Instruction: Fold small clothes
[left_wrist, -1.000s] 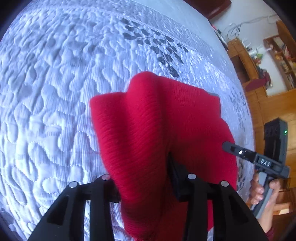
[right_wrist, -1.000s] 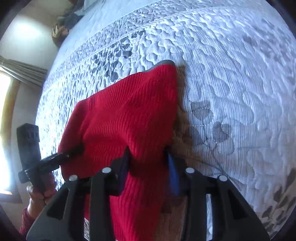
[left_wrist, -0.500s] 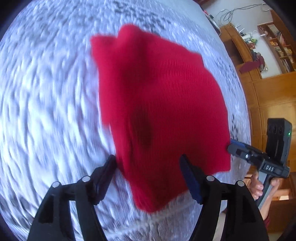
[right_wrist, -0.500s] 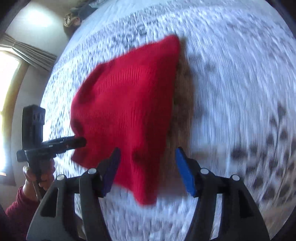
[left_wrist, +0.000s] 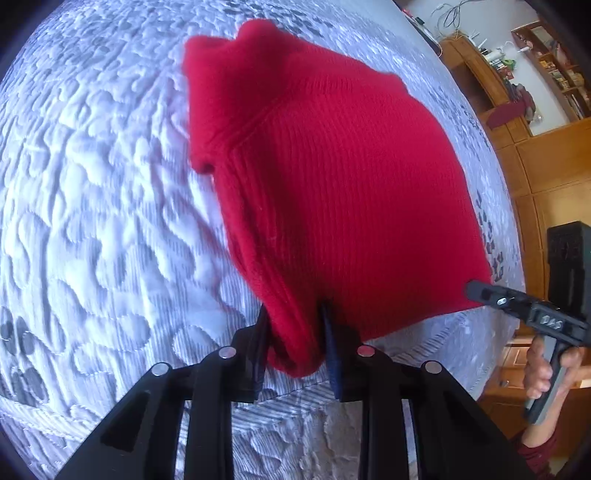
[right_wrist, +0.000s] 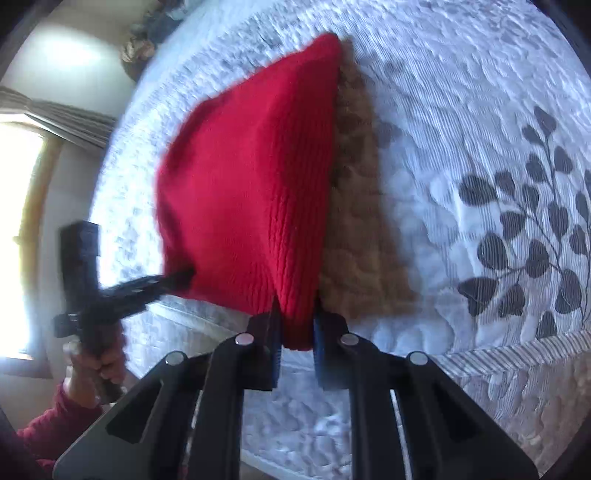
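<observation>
A folded red knit garment (left_wrist: 332, 192) lies stretched over the white quilted bed near its front edge. My left gripper (left_wrist: 295, 332) is shut on its near left corner. My right gripper (right_wrist: 297, 317) is shut on the garment's (right_wrist: 251, 192) near right corner. Each gripper shows in the other's view, pinching its corner: the right one at the far right of the left wrist view (left_wrist: 476, 290), the left one at the left of the right wrist view (right_wrist: 184, 275). The far end of the garment rests on the quilt.
The quilt (right_wrist: 480, 129) has grey leaf prints (right_wrist: 524, 236) and a striped border at the bed edge (left_wrist: 295, 413). Wooden cabinets and shelves (left_wrist: 535, 110) stand beyond the bed. A bright window (right_wrist: 18, 221) is at the left.
Both grippers opened and let go of the garment half a second ago, then shut again on its near corners. The garment now lies further out and flatter on the bed.
</observation>
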